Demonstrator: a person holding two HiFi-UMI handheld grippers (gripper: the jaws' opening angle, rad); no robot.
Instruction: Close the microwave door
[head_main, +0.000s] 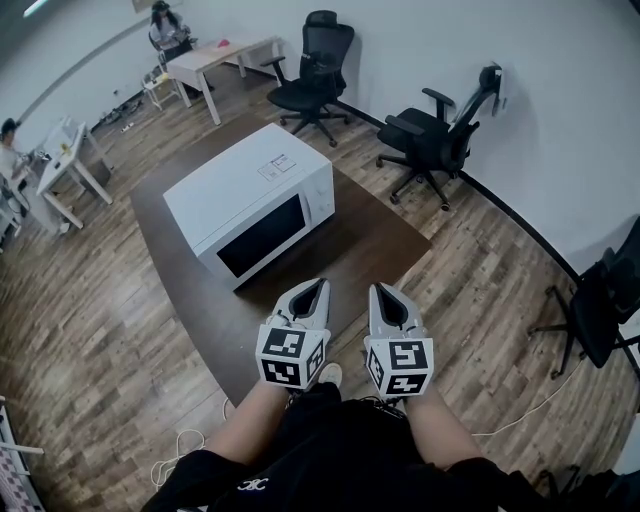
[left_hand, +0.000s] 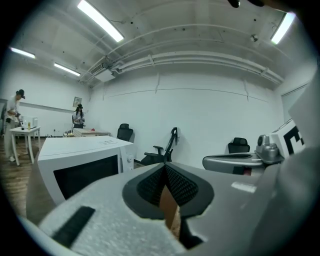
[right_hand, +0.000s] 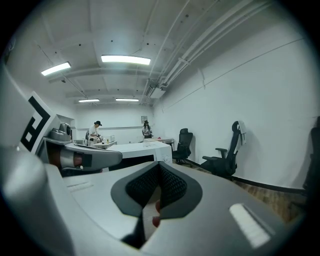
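Note:
A white microwave (head_main: 250, 200) stands on a dark brown table (head_main: 370, 245), its dark-windowed door (head_main: 262, 236) flush with the front, closed. Both grippers hover side by side over the table's near edge, short of the microwave and apart from it. My left gripper (head_main: 318, 285) has its jaws together with nothing between them, and my right gripper (head_main: 381, 289) is shut and empty too. In the left gripper view the microwave (left_hand: 85, 160) lies ahead to the left of the closed left gripper (left_hand: 165, 169). In the right gripper view the right gripper (right_hand: 159, 167) points toward the microwave (right_hand: 145, 150).
Two black office chairs (head_main: 315, 70) (head_main: 435, 130) stand behind the table by the white wall, and another chair (head_main: 600, 300) is at the right. White desks (head_main: 215, 55) (head_main: 65, 160) with people at them are at the back left. A white cable (head_main: 180, 445) lies on the wood floor.

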